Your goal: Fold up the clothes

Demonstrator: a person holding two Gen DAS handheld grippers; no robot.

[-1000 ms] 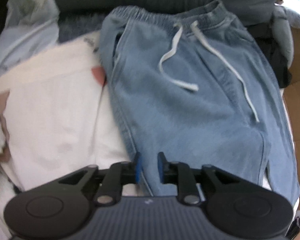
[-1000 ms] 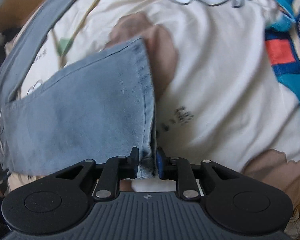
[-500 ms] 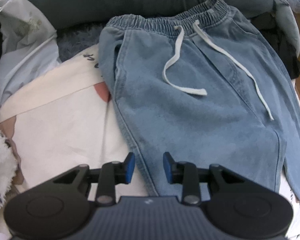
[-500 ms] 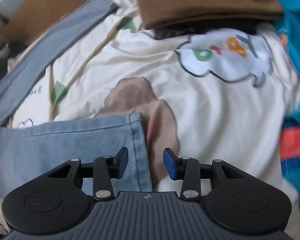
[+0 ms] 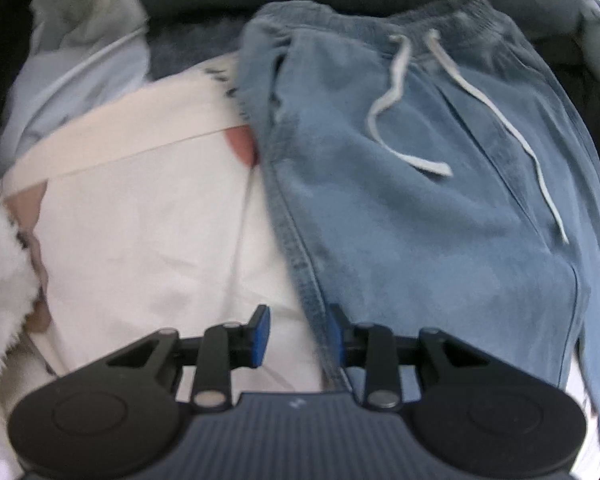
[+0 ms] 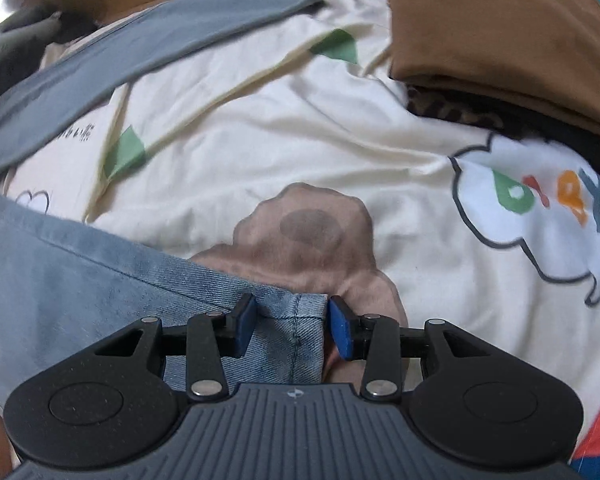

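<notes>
- The jeans (image 5: 428,200) lie spread flat on a cream sheet (image 5: 148,232) printed with cartoon shapes, waistband at the far end and the white drawstring (image 5: 396,80) trailing loose down the front
- The left gripper (image 5: 298,334) sits low over the near side seam of the jeans; its blue-padded fingers (image 5: 260,334) are spread, with the seam running between them and nothing pinched
- The right gripper (image 6: 292,330) is at the hem of a leg (image 6: 284,320); its fingers (image 6: 342,334) stand apart on either side of the hem corner, close to the cloth but not clamped on it
- Beyond the hem, a folded brown garment (image 6: 500,32) rests at the far right and a grey strip of cloth (image 6: 148,56) lies slanted across the sheet
- The denim looks soft and washed, heavier than a shirt, so I'd expect it to drape and sag rather than hold a crease by itself
- The stitched side seam and the doubled hem seem the firmest places to take hold; a pinch in the middle of a panel would likely just bunch the cloth
- The drawstring may swing out when the waist is lifted, so it wants tucking in
</notes>
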